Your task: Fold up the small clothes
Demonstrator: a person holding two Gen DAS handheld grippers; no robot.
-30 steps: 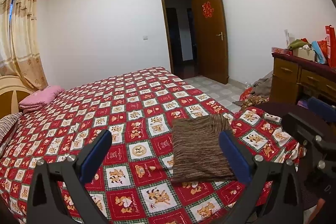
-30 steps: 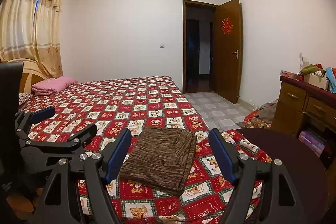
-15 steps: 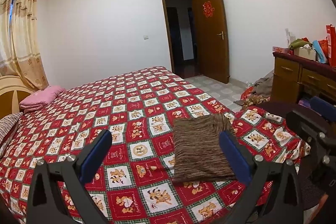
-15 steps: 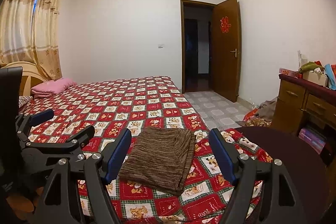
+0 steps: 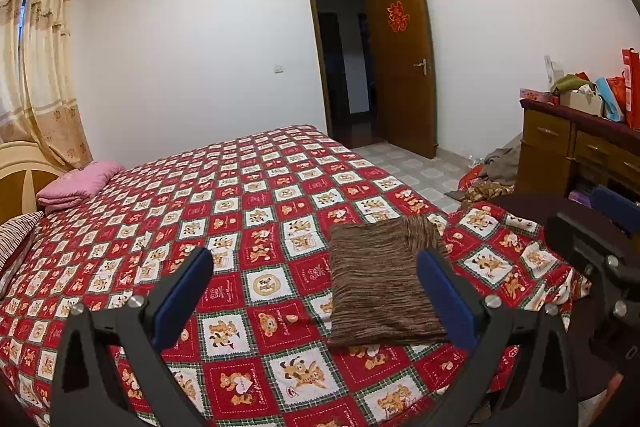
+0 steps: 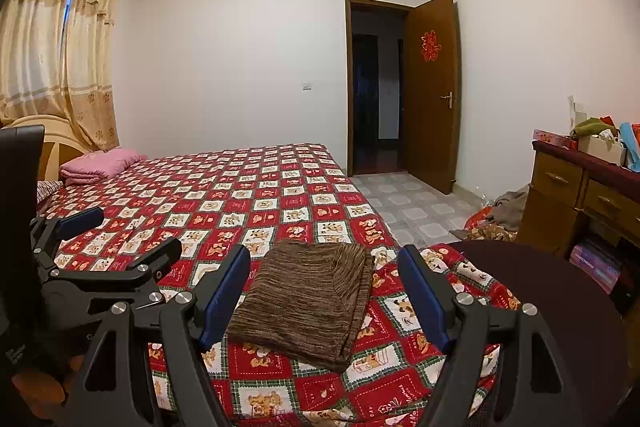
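A brown striped garment (image 5: 380,279) lies folded into a flat rectangle on the red patterned bedspread (image 5: 240,211), near the bed's front right corner. It also shows in the right wrist view (image 6: 308,295). My left gripper (image 5: 316,275) is open and empty, held above the bed to the left of the garment. My right gripper (image 6: 324,275) is open and empty, held above and in front of the garment. The left gripper also shows at the left of the right wrist view (image 6: 120,231), and part of the right gripper (image 5: 592,227) at the right of the left wrist view.
A folded pink blanket (image 5: 80,183) lies by the headboard at the far left. A wooden dresser (image 6: 580,195) with clutter stands at the right, with clothes on the tiled floor (image 6: 504,207) beside it. A dark round surface (image 6: 560,291) sits by the bed's corner. The door (image 6: 432,91) stands open.
Both grippers have drifted slightly, so the views shift a little. The garment lies as before and both grippers stay open.
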